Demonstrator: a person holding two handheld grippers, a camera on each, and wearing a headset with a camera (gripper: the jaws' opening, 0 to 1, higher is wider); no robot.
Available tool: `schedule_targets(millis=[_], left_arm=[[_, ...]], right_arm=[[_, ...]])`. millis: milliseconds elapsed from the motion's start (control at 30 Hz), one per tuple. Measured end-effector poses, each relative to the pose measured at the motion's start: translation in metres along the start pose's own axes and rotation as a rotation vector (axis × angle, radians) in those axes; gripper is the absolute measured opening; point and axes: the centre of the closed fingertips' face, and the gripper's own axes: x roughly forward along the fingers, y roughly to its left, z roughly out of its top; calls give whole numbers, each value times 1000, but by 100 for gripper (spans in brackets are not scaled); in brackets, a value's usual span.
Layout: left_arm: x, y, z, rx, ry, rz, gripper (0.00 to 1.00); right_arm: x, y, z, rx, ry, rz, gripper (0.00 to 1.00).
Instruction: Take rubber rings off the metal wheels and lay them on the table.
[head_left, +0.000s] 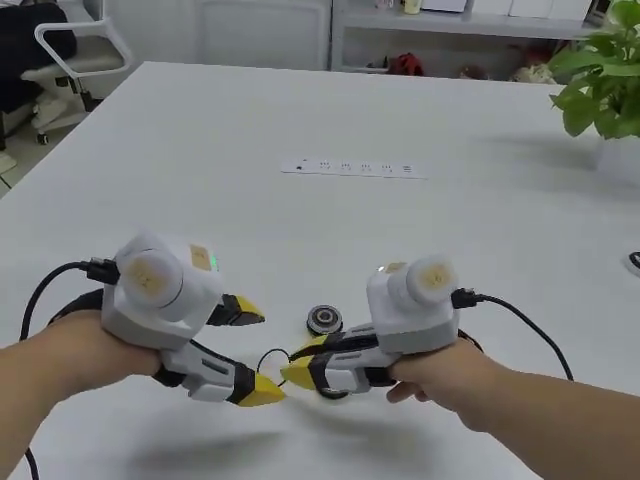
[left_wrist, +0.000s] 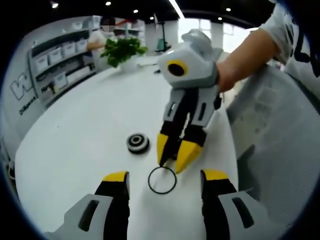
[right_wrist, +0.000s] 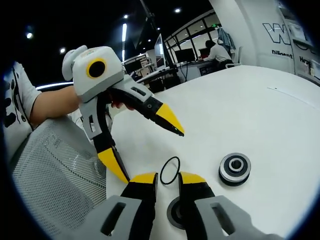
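Now both grippers point tip to tip over a rubber ring (left_wrist: 150, 182): left gripper (left_wrist: 165, 175) spread wide, right gripper (right_wrist: 169, 178) narrowly parted.

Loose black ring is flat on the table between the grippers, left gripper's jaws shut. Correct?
Not quite. The left gripper has its jaws wide open, not shut; the right gripper view shows them spread well apart. The rest stands: the loose black ring lies flat on the table between the grippers.
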Motion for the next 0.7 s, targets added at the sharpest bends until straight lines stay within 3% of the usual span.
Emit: schedule_targets(millis=[200, 700], left_arm=[[1, -1, 1, -2, -3, -1, 58], [7, -5, 5, -14, -27, -20, 54]], right_arm=[[-5, 0, 2, -34, 1, -5, 22], [-35, -22, 12, -35, -48, -72, 31]])
